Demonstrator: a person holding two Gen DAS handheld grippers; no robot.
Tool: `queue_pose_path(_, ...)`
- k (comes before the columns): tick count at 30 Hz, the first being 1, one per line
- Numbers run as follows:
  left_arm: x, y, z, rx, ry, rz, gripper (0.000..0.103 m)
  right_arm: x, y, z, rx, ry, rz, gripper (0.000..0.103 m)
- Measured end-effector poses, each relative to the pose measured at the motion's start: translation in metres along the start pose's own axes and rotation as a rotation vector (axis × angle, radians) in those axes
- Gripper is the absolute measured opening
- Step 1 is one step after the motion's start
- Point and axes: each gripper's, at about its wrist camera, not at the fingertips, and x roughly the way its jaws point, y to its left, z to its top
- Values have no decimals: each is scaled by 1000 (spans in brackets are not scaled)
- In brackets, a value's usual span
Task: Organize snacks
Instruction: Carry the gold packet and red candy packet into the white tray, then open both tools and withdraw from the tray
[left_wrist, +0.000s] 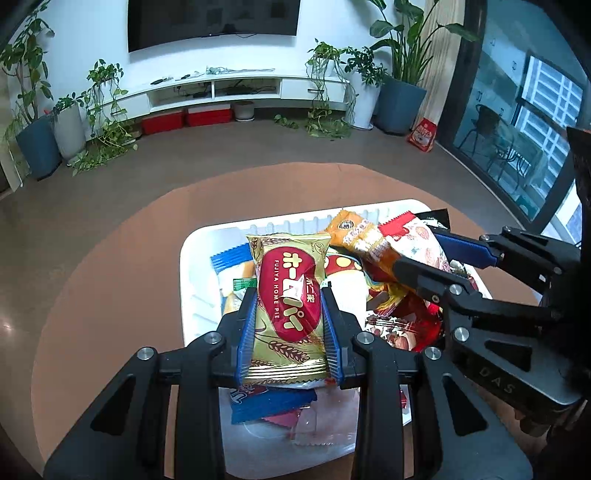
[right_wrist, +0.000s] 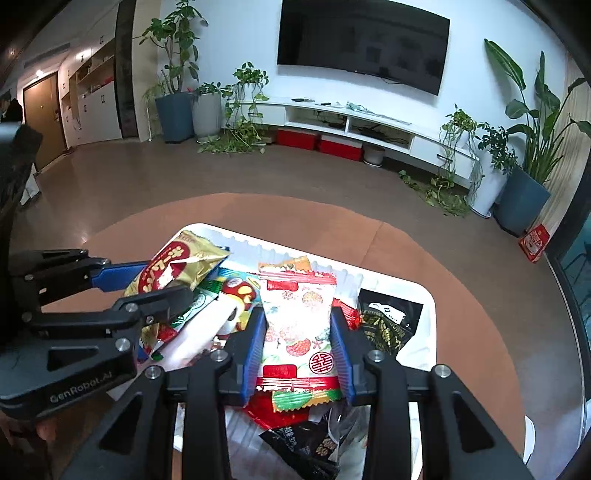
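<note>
Gold pie packet (left_wrist: 288, 299) clamped between left fingers (left_wrist: 246, 325); white-red packet (right_wrist: 299, 325) between right fingers (right_wrist: 341, 343).

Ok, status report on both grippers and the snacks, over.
Left gripper shut on gold pie packet. Right gripper shut on white strawberry packet. Both over white tray. Nothing blocking.

Two wrist fisheye views, each looking forward and steeply down along its own black gripper fingers, close above a white plastic tray (left_wrist: 192, 258) of snack packets on a round brown table (right_wrist: 461, 258). Both share the tray, the wall-mounted black television (left_wrist: 212, 18) and potted plants.
</note>
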Motion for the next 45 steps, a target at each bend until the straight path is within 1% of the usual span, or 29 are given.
queue_pose_path(6,14,-14,-2,39,-4,15,30,7,-2,-5,2,10,-8,39)
queue_pose_path(7,12,-16,-7,40,-6,16,30,7,-2,-5,3,9,-9,39)
queue_pose_path(10,15,-18,-8,37,-9,18,30,7,0,-6,1,12,-10,41)
queue_pose_path(11,13,-20,-11,36,-10,18,30,7,0,-7,1,14,-11,43)
queue_pose_path(14,10,-17,-14,33,-15,24,31,3,2,-7,-2,10,-18,43)
queue_pose_path(16,6,-17,-17,28,-22,28,33,1,2,-6,-9,5,-27,43)
queue_pose_path(17,-2,-17,-19,26,-24,32,34,-1,3,-5,-15,1,-37,43)
queue_pose_path(19,-4,-15,-19,16,-34,48,45,-4,3,-6,-19,-7,-52,43)
queue_pose_path(22,-12,-12,-20,-3,-48,59,57,-11,3,-4,-24,-26,-77,45)
queue_pose_path(24,-17,-10,-20,-13,-54,52,57,-15,4,-4,-25,-43,-93,53)
queue_pose_path(26,-21,-9,-20,-19,-61,50,62,-17,3,-2,-28,-53,-101,55)
queue_pose_path(28,-25,-8,-20,-21,-68,54,72,-18,1,-3,-26,-55,-110,58)
queue_pose_path(29,-28,-7,-20,-25,-73,53,74,-20,0,-3,-21,-58,-111,62)
queue_pose_path(30,-32,-5,-21,-28,-78,51,79,-21,-1,-3,-18,-62,-112,67)
queue_pose_path(31,-35,-3,-21,-32,-84,51,88,-23,-3,-3,-15,-68,-117,70)
queue_pose_path(32,-38,-2,-22,-35,-88,52,93,-26,-5,-4,-14,-75,-123,74)
queue_pose_path(33,-41,-1,-22,-38,-93,53,101,-29,-6,-4,-13,-84,-130,78)
queue_pose_path(35,-49,-1,-22,-37,-114,55,103,-34,-7,-4,-15,-102,-143,83)
queue_pose_path(36,-53,-1,-22,-36,-124,64,103,-39,-6,-4,-20,-117,-151,84)
queue_pose_path(39,-66,-3,-22,-28,-163,123,103,-50,-3,-5,-23,-151,-163,84)
queue_pose_path(41,-80,-6,-21,-21,-227,168,103,-57,-2,-3,-15,-173,-158,87)
queue_pose_path(42,-91,-8,-22,-11,-271,200,103,-63,-3,-3,-9,-189,-155,93)
queue_pose_path(43,-100,-10,-22,-1,-304,216,103,-70,-3,-4,1,-211,-156,96)
queue_pose_path(44,-109,-13,-22,14,-336,220,103,-77,-5,-4,10,-230,-159,99)
queue_pose_path(45,-120,-17,-23,27,-360,209,103,-84,-6,-5,18,-244,-159,99)
